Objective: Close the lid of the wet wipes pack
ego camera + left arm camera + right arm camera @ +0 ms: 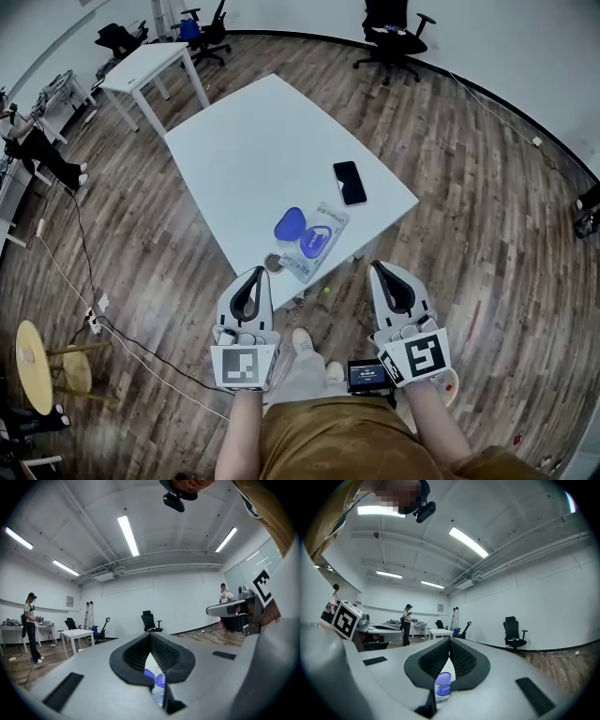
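The wipes pack (323,234) is seen just ahead, its lid (291,225) flipped open toward the left gripper (258,272), judged nearer than the right gripper (378,267); both are pinched together, empty.

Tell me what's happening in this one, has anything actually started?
A person stands at the near corner of a white table with a gripper in each hand. The left gripper and the right gripper both hover short of the table edge, jaws together and holding nothing. The wet wipes pack lies near that corner with its blue lid flipped open, and neither gripper touches it. A black phone lies just beyond. The lid is not yet closed.
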Tool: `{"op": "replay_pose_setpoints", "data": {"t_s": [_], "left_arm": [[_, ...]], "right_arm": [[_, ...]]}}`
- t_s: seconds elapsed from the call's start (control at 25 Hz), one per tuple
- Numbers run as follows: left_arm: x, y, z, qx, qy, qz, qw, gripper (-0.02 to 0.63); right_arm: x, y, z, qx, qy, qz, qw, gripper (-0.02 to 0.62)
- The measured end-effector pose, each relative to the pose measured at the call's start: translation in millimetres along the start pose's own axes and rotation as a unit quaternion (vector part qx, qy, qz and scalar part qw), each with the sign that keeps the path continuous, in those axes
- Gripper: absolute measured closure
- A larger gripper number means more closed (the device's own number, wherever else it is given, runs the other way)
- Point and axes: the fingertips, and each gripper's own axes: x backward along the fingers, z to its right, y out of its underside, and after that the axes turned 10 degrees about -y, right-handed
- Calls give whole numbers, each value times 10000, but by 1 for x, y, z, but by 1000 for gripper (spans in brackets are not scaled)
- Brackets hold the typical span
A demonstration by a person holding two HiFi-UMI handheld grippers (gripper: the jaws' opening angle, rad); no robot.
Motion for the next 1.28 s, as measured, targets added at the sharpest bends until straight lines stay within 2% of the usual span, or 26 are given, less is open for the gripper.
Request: {"op": "replay_pose_setpoints", "data": {"t_s": [0.24, 0.48, 0.72, 1.04, 1.28], "left_arm": [[-39, 4, -12, 186, 196, 67, 9996, 600], [-67, 18, -40, 289, 203, -17, 9994, 600], [-94, 41, -56, 201, 369, -187, 9989, 600], [-118, 81, -65, 292, 479, -517, 9971, 600], [-141, 109, -61, 354, 476, -860, 9945, 600]], "right_arm": [[-32, 5, 21, -198, 212, -62, 9996, 588], [-65, 11, 27, -308, 372, -139, 9987, 588], [-87, 11, 32, -181, 485, -273, 9983, 588], [-114, 25, 38, -158, 422, -463, 9979, 588], [-136, 38, 54, -224, 217, -552, 9980, 588]]}}
